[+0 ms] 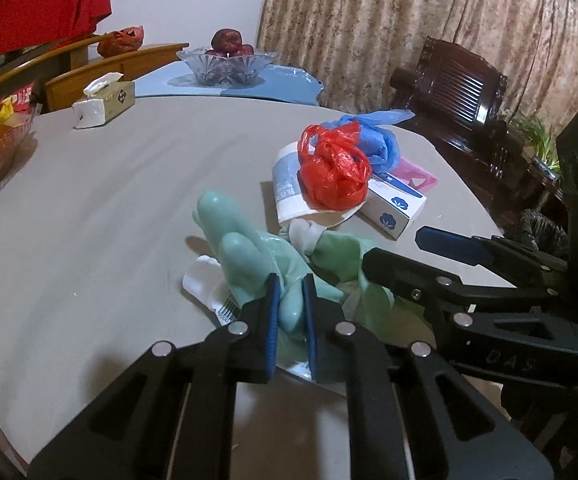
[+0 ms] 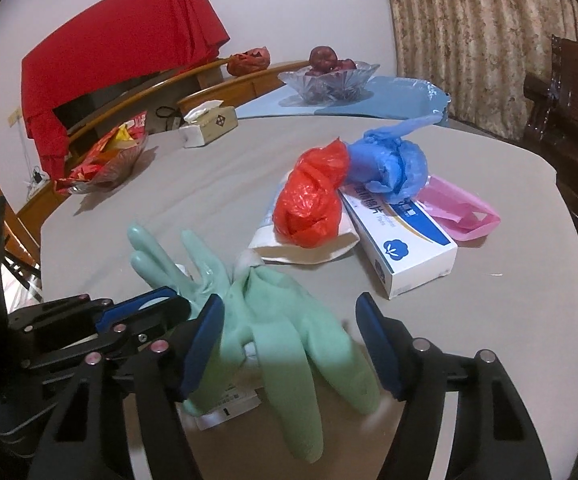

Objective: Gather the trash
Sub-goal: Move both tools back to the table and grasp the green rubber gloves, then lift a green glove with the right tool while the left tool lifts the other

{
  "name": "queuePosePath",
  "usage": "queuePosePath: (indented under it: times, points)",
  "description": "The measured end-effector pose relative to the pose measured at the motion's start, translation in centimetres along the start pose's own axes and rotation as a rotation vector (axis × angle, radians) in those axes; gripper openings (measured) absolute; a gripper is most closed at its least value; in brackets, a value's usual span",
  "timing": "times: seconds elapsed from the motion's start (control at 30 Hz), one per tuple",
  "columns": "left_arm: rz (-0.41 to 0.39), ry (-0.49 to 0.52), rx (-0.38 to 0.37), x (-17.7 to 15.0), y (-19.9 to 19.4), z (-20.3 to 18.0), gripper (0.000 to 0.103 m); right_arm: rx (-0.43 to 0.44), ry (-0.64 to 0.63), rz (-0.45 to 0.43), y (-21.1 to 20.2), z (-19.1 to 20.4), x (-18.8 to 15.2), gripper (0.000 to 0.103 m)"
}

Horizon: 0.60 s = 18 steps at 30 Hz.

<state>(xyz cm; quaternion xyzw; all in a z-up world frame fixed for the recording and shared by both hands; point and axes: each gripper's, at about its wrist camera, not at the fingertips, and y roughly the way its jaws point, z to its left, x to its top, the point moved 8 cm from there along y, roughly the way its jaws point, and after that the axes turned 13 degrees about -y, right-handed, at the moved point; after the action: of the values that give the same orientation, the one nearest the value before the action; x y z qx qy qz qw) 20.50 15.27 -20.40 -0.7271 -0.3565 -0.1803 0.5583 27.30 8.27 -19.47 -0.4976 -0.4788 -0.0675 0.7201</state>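
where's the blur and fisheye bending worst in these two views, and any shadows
Left wrist view: table edge bows and corners go black; the right gripper looks soft, and the left gripper casts a shadow under the green glove. Right wrist view: the glove fingers near the lens are smeared, the curtain curves, and the red bag stays fairly sharp.

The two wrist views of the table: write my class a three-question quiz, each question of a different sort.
1. True or false: the left gripper is shut on a green rubber glove.
2. What lies on top of the white box? A: tissue pack B: blue plastic bag C: fruit bowl
3. Fill in: the right gripper has its jaws open around the other glove, which is ____ in colour.

Key: 1 true; 2 B, the blue plastic bag; 3 green.
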Motion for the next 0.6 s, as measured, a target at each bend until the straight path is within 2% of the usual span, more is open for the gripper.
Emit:
queuePosePath:
  times: [0.03,0.13,0.2,0.23,0.3,0.37,0.47,0.6]
  points:
    - [-0.003,-0.001,-0.005,0.1,-0.1,0.1,0.011,-0.003,-0.006,0.007,0.2,0.0,-0.1,0.067]
    - [-0.002,-0.004,-0.023,0.0,-0.2,0.5,0.011,0.019,-0.007,0.028,0.7,0.1,-0.5,0.055]
    - [0.005,-0.001,-0.032,-0.1,-0.2,0.6,0.011,0.052,-0.01,0.038,1.0,0.5,-0.8,0.04]
    - [0.005,0.006,-0.032,-0.1,-0.3,0.6,0.011,0.064,-0.018,0.038,1.0,0.7,-0.9,0.037]
    - [0.0,0.018,-0.031,-0.2,-0.4,0.4,0.011,0.087,-0.028,0.032,1.0,1.3,-0.8,0.02]
    - [-0.002,0.009,-0.038,-0.1,-0.4,0.3,0.01,0.103,-0.043,0.03,0.8,1.7,-0.8,0.014]
    - [-0.001,0.002,-0.04,0.0,-0.4,0.4,0.01,0.094,-0.075,0.025,0.1,1.9,-0.8,0.011]
    - [-0.004,0.003,-0.041,0.2,-0.7,0.4,0.01,0.075,-0.059,0.014,-1.4,0.9,-0.8,0.01]
